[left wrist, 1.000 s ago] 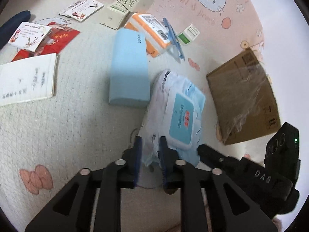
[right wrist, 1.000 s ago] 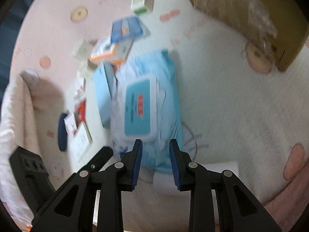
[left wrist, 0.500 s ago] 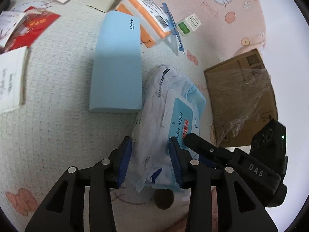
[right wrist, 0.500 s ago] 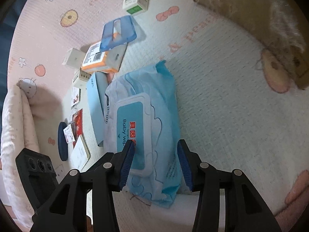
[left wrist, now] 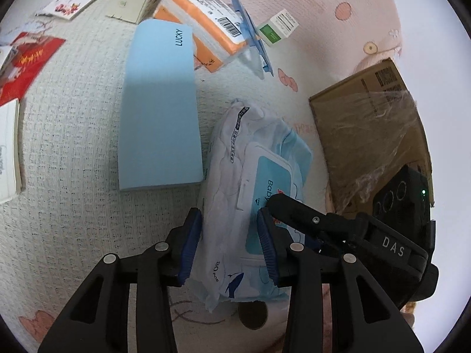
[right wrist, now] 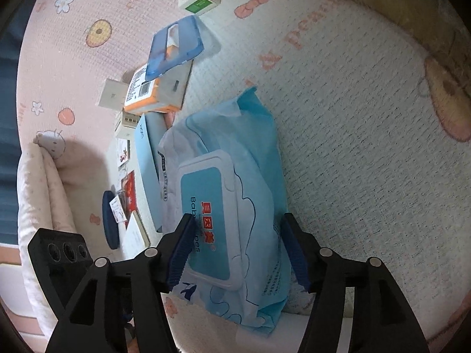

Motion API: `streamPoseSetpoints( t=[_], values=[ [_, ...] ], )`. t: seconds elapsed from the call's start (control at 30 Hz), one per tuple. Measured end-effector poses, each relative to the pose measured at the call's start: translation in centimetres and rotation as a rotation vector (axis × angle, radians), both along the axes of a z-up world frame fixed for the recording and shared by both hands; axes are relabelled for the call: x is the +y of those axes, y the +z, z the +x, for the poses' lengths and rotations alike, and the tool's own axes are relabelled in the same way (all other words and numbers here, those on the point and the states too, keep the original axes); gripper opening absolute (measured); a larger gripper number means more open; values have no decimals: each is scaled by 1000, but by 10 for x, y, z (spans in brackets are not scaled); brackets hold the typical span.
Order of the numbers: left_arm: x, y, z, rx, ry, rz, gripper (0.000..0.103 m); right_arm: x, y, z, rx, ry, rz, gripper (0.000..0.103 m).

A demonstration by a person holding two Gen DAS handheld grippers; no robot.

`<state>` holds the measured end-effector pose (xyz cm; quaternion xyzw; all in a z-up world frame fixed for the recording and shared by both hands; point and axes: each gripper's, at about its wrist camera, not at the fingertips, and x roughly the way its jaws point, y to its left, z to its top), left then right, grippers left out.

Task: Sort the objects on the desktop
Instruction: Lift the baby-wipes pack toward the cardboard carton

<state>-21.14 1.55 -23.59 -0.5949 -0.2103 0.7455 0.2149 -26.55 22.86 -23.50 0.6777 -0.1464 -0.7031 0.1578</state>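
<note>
The left fingers are set apart astride the near end of the wipes pack, pads not visibly pressing. The right fingers, widening, straddle the same pack on the blanket. A two-handed pickup is judged in hand; closing both comes next. Pad contact is hard to read, and the box is cut off

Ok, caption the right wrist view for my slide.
Right tool opening astride a pack of baby wipes on a patterned mat.
</note>
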Motion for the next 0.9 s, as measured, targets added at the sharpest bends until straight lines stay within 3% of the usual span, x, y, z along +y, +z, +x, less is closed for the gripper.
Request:
streamPoseSetpoints(
  t=[0.27,0.4,0.6,0.9],
  values=[
    [11,13,9,54,-55,-61,36,-7,10,5,74,47,32,50],
    [20,34,21,112,-54,-81,35,-15,30,8,152,109,93,47],
    [23,74,34,202,-44,-65,34,-16,71,12,230,153,74,43],
    [36,141,45,305,29,8,34,-21,158,12,402,235,72,42]
  ],
)
